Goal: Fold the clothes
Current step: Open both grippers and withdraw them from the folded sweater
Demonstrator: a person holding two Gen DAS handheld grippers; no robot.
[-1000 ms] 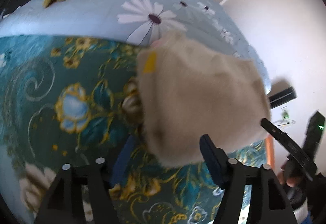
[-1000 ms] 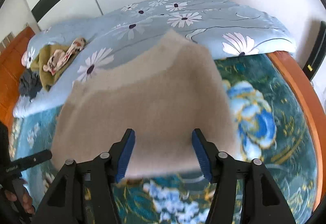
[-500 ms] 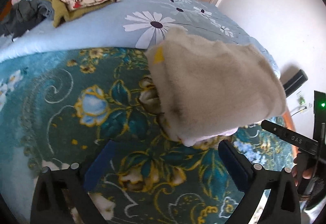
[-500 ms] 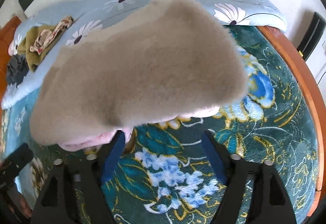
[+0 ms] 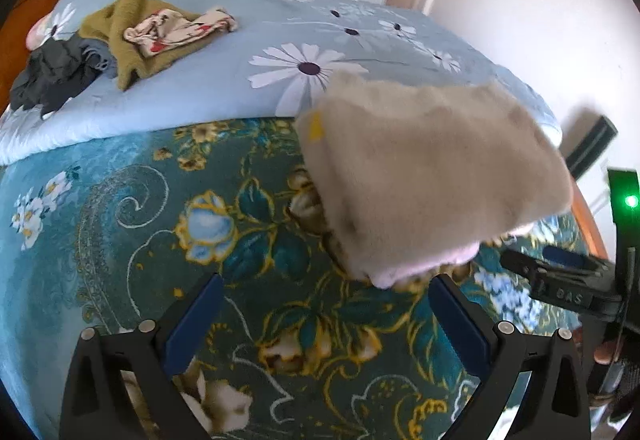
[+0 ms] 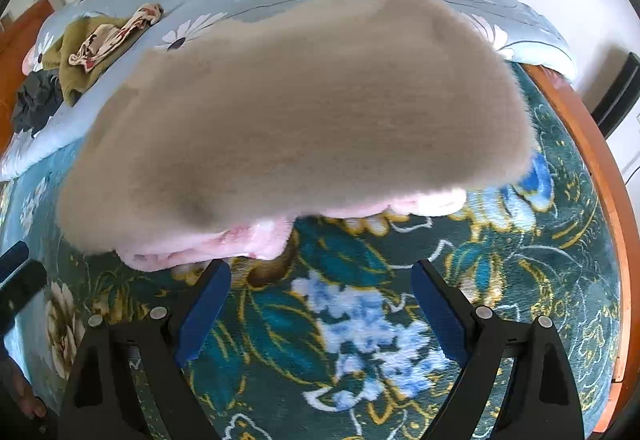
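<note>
A folded beige fleece garment (image 5: 424, 176) with a pink lining lies on the teal floral blanket (image 5: 160, 224); it fills the middle of the right wrist view (image 6: 304, 112). My left gripper (image 5: 326, 304) is open and empty, just short of the garment's near edge. My right gripper (image 6: 320, 292) is open and empty, its fingertips (image 6: 208, 292) right below the pink hem. The right gripper also shows at the right edge of the left wrist view (image 5: 560, 280).
A pile of unfolded clothes (image 5: 132, 32), olive, patterned and dark grey, lies on the pale blue daisy duvet (image 5: 240, 80) at the far left. The bed's wooden frame (image 6: 592, 144) runs along the right. A white wall stands beyond it.
Both grippers have opened, let go of the beige garment and drawn back from it. The garment now lies folded on the blanket.
</note>
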